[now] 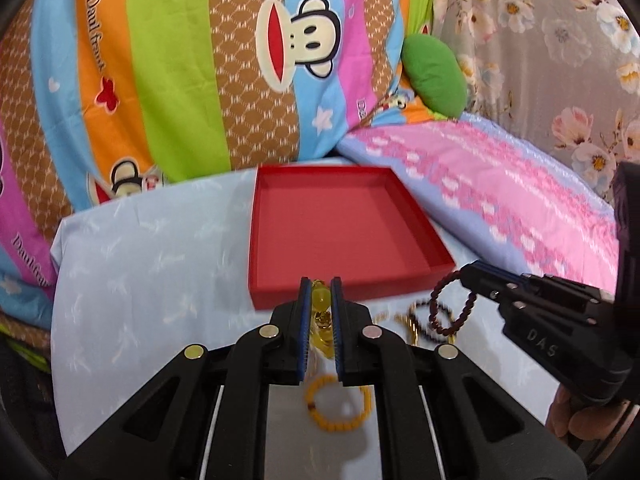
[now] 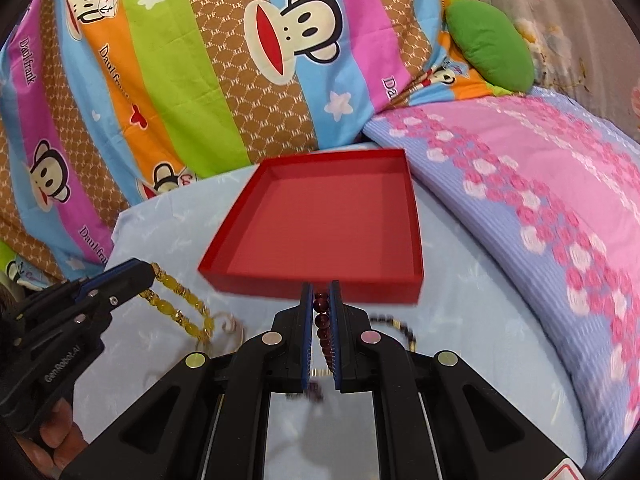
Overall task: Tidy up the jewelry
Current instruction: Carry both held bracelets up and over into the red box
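A shallow red tray (image 1: pixel 344 280) (image 2: pixel 312 284) lies open on a pale blue sheet. My left gripper (image 1: pixel 321 286) is shut on a yellow bead bracelet (image 1: pixel 321 298), held just before the tray's near wall; the right wrist view shows that bracelet (image 2: pixel 180 304) hanging from the left gripper (image 2: pixel 140 274). My right gripper (image 2: pixel 321 290) is shut on a dark red bead bracelet (image 2: pixel 322 320), also just before the tray; it hangs as a loop (image 1: pixel 452 304) from the right gripper (image 1: pixel 466 276) in the left wrist view. An orange bead bracelet (image 1: pixel 338 402) lies on the sheet.
Gold chain and dark bead pieces (image 1: pixel 412 322) (image 2: pixel 400 326) lie on the sheet between the grippers. A striped cartoon quilt (image 1: pixel 180 60) rises behind the tray. A pink and blue pillow (image 2: pixel 540 208) lies to the right, with a green cushion (image 2: pixel 492 46) behind.
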Tool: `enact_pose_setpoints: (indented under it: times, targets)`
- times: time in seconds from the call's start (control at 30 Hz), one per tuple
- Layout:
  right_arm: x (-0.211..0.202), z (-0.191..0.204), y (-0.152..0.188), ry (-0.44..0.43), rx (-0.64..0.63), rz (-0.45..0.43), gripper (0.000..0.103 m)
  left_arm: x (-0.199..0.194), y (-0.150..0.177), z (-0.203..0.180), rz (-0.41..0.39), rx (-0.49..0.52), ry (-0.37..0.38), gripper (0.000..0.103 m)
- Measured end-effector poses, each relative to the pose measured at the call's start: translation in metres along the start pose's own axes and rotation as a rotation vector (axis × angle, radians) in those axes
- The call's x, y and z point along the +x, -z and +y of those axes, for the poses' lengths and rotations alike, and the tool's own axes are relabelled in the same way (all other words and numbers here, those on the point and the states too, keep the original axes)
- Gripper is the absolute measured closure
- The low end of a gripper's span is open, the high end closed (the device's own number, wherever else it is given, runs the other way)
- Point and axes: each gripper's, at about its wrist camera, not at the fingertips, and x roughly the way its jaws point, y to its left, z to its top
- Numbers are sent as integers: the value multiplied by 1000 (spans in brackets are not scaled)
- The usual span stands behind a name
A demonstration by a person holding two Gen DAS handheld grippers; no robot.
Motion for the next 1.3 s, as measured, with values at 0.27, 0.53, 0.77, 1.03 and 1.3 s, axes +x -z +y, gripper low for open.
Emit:
enact_pose_setpoints:
  times: [0.27, 0.53, 0.77, 1.03, 1.3]
  targets:
    - [42, -2, -53, 6, 6, 1, 95, 25, -58, 17, -51, 6, -21, 94]
    - [79, -5, -79, 15, 0, 33, 95, 64, -87, 31, -22, -5, -19, 94]
    - [83, -10, -72, 16, 4, 34, 95, 61, -71, 45, -40, -19, 89, 94]
    - [100, -17, -74, 21, 6, 67, 95, 81, -59, 48, 31, -4, 56, 94]
    - [134, -20, -114, 38, 16, 72, 95, 128, -104, 43, 28, -13, 37, 94]
